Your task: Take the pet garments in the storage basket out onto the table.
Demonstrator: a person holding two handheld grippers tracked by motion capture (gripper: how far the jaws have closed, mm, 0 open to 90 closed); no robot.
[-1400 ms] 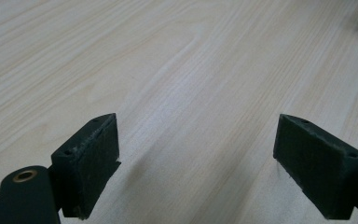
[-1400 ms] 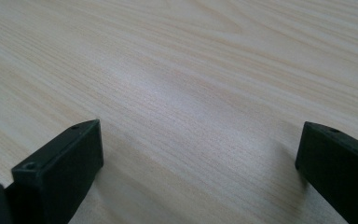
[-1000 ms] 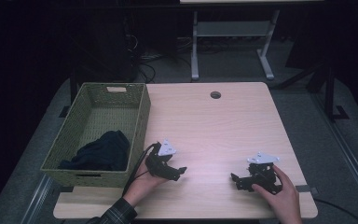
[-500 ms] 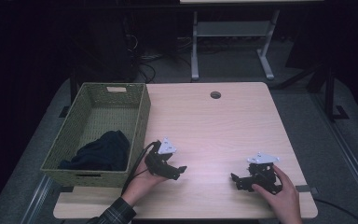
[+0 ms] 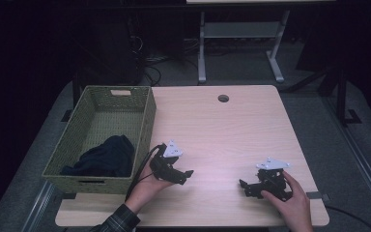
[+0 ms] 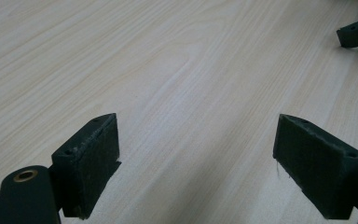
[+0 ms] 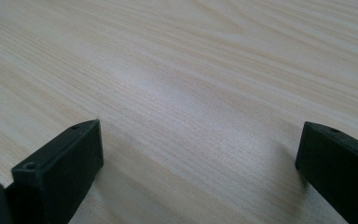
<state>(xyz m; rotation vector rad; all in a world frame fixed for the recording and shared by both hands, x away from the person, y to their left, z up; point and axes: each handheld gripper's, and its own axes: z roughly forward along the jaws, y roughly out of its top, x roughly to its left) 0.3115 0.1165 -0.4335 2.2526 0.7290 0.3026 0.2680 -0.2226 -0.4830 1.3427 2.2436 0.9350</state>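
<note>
My left gripper (image 5: 184, 176) rests low on the light wooden table (image 5: 222, 130), held in a hand just right of the basket. In the left gripper view it (image 6: 196, 126) stands open, with bare wood between the jaws. My right gripper (image 5: 244, 188) sits near the table's front right, held in the other hand and pointing left. Its own view shows it (image 7: 200, 128) open wide over bare tabletop. Each carries a grey three-cornered plate on top. The two grippers face each other across a gap, and a jaw tip of the right gripper (image 6: 356, 35) shows at the top right of the left gripper view.
A woven green basket (image 5: 145, 121) stands on the table's left side, with a dark bundled cloth (image 5: 108, 157) in its near end. A round cable hole (image 5: 223, 98) lies at the table's far edge. A white metal frame (image 5: 241, 38) stands on the floor beyond.
</note>
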